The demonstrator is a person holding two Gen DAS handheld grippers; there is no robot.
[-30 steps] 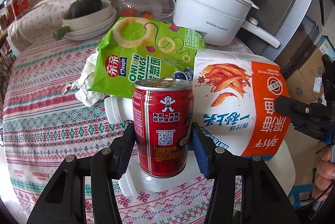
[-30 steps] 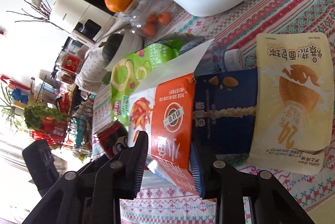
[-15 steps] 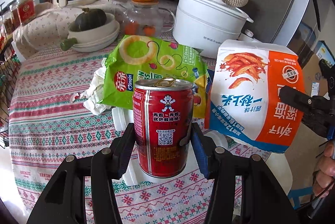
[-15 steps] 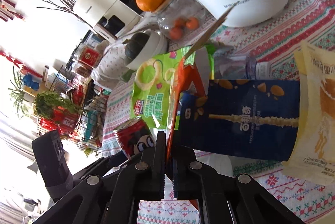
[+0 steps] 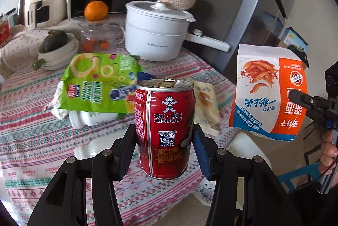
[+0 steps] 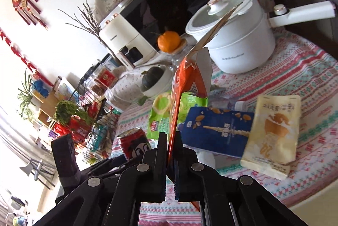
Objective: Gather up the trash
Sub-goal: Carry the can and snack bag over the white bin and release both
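- The left gripper [image 5: 164, 131] pinches the red can [image 5: 164, 128] at mid-body, one pad on each side wall; the can is upright and held clear of the patterned tablecloth [image 5: 31, 141].
- The right gripper [image 6: 170, 154] is pressed together on the lower edge of the orange-and-white snack bag [image 6: 186, 86]. In the left wrist view the bag [image 5: 268, 95] hangs in the air to the right of the can, off the table edge.
- Handling, can: rigid metal with a smooth, likely slippery wall. The pull tab is lifted, so it is probably opened and light; keep it upright in case liquid remains.
- Handling, bag: thin, soft film, very light, and it flexes. An edge pinch is adequate.
- Remaining trash behind the can: green onion-ring bag [image 5: 99, 82], blue snack bag [image 6: 217, 131], pale yellow wrapper [image 6: 274, 131], crumpled white paper [image 5: 57, 107] and a white bottle [image 5: 82, 121] lying on its side. All appear light.
- Containers behind the can: the white pot [image 5: 156, 36] is lidded, contents hidden; the glass jar [image 5: 95, 40] holds small orange fruit, with an orange on its lid; the white bowl [image 5: 59, 50] holds a dark green squash.
- No trash bin is visible in either view.
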